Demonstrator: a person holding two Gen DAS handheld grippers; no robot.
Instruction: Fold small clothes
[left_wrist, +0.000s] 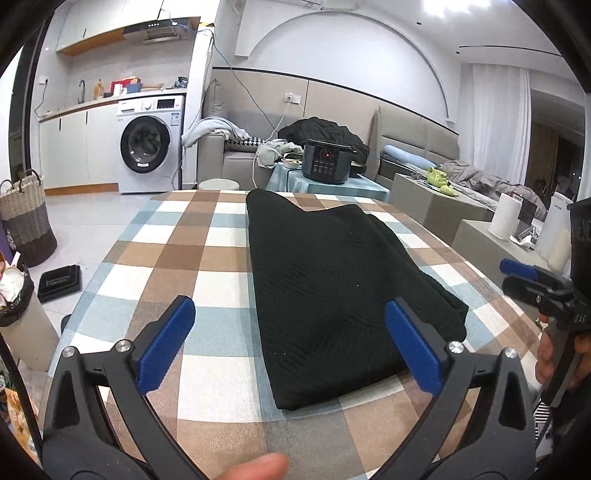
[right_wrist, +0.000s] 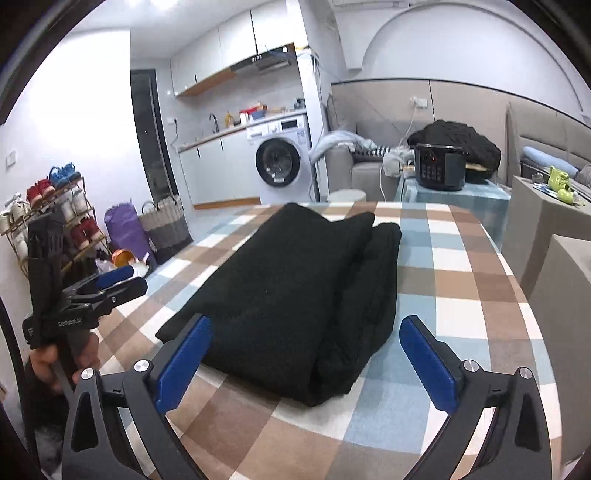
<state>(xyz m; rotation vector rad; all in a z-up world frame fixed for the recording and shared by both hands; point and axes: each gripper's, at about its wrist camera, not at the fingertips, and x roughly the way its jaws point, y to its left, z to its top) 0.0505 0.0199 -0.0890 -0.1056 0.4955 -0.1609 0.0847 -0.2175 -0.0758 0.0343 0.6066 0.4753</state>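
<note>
The left tongs (left_wrist: 290, 341) are released, their 2 blue pads (left_wrist: 166, 341) spread wide and raised off the checked surface (left_wrist: 207, 266). In the left wrist view the left pad sits over bare checks, just beside the cloth's long edge, while the right pad overlaps the near right part of the cloth; whether it touches the fabric cannot be told. In the right wrist view these tongs (right_wrist: 118, 282) show side-on at the left edge, level and pointing over the surface, apart from the cloth, with the hand (right_wrist: 55, 360) wrapped round the grip below.

The cloth (left_wrist: 332, 280), black and knitted, lies folded into a long slab in the middle of the surface, running away from both cameras. Its right side shows a doubled layer (right_wrist: 365, 295), and its far end is uneven.

The right tongs (right_wrist: 306, 360) are released too, pads wide apart, with the cloth's near end between them in view. In the left wrist view they (left_wrist: 517, 273) reach in from the right edge, partly cut off by the frame, the hand (left_wrist: 554, 354) only half seen.
</note>
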